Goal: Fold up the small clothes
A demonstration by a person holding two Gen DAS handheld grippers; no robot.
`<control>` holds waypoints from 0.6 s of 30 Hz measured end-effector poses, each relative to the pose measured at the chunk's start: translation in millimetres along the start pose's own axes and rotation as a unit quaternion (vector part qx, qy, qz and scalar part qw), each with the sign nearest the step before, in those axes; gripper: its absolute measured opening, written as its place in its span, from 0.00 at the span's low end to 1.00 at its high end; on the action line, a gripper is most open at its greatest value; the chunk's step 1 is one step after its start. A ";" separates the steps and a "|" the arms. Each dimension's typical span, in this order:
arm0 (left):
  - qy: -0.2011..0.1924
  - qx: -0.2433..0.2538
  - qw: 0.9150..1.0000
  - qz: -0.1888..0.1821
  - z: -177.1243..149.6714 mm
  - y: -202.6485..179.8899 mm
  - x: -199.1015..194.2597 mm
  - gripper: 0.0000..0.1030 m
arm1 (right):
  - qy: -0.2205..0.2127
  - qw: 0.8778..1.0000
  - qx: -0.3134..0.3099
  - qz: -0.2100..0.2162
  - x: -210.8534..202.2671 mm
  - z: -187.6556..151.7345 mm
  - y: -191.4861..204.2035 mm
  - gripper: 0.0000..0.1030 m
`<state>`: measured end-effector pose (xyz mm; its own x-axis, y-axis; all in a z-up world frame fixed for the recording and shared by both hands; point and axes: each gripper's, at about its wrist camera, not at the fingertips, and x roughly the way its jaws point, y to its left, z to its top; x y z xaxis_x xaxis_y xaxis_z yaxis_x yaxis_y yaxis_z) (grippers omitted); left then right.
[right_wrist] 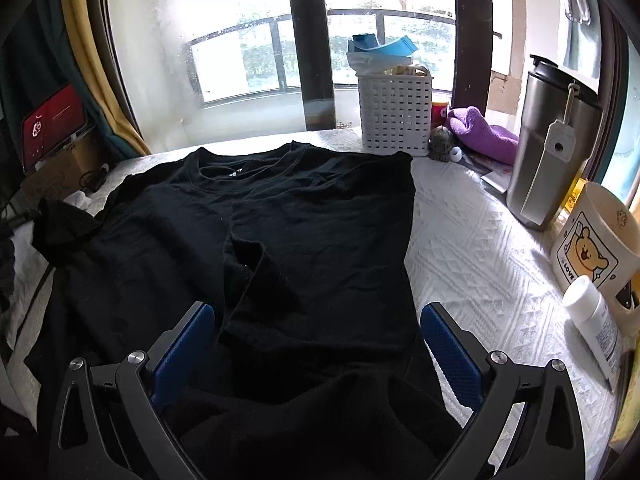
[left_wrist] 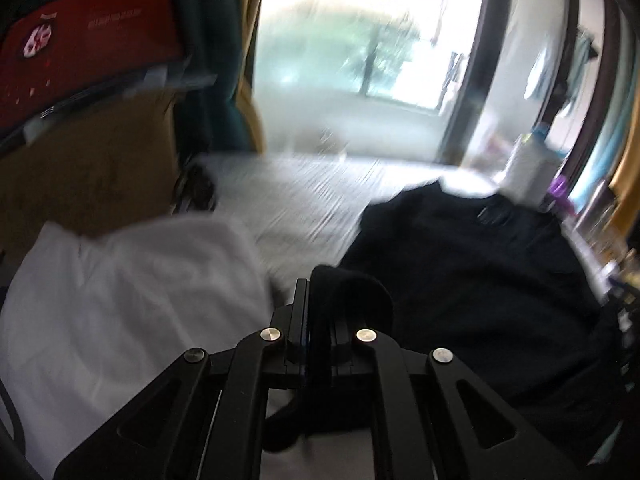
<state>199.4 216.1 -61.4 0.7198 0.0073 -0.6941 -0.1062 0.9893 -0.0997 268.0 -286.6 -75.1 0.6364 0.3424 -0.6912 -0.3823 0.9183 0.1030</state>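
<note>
The left gripper point(left_wrist: 316, 312) is seen at the bottom centre of its own blurred view, clenched on a fold of the black T-shirt point(left_wrist: 472, 280), whose cloth loops up over the pinched fingers and hangs beneath them. The rest of that shirt is spread across the right half of the frame on the white textured cover point(left_wrist: 304, 200), with a white garment point(left_wrist: 132, 300) lying at the lower left. The right gripper point(right_wrist: 318, 332) is shown released in its view, its blue pads point(right_wrist: 452, 352) held wide apart at the lower part of the frame, with shirt fabric lying between and beneath them but not pinched. In that view the black T-shirt point(right_wrist: 280, 220) is laid flat through the centre, collar toward the window, one sleeve folded inward across the body. A white slotted basket point(right_wrist: 394, 114) is seen at upper centre, a steel tumbler point(right_wrist: 548, 160) and a bear-printed mug point(right_wrist: 592, 240) at the right edge.
</note>
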 end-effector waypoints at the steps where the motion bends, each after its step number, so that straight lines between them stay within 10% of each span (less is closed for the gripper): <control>1: 0.012 0.007 1.000 0.009 -4.8 1.5 3.2 0.06 | 0.001 1.000 0.000 0.001 0.0 -0.7 -0.3 1.00; 3: 0.029 0.034 0.998 0.032 -11.9 2.0 5.9 0.09 | 0.001 1.000 0.000 0.002 0.4 -1.0 -0.5 1.00; 7: 0.012 0.098 0.992 0.074 -18.7 -7.9 -5.9 0.65 | 0.001 1.000 0.001 0.002 0.7 -1.2 0.1 1.00; 18: -0.064 0.162 0.984 0.048 -14.3 -52.0 -44.3 0.69 | 0.003 1.000 -0.008 0.003 1.2 -1.2 12.8 1.00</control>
<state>163.2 162.2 -35.7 0.7994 0.1017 -0.5922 0.0308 0.9774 0.2094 263.1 -274.6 -75.4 0.6308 0.3462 -0.6944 -0.3965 0.9131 0.0951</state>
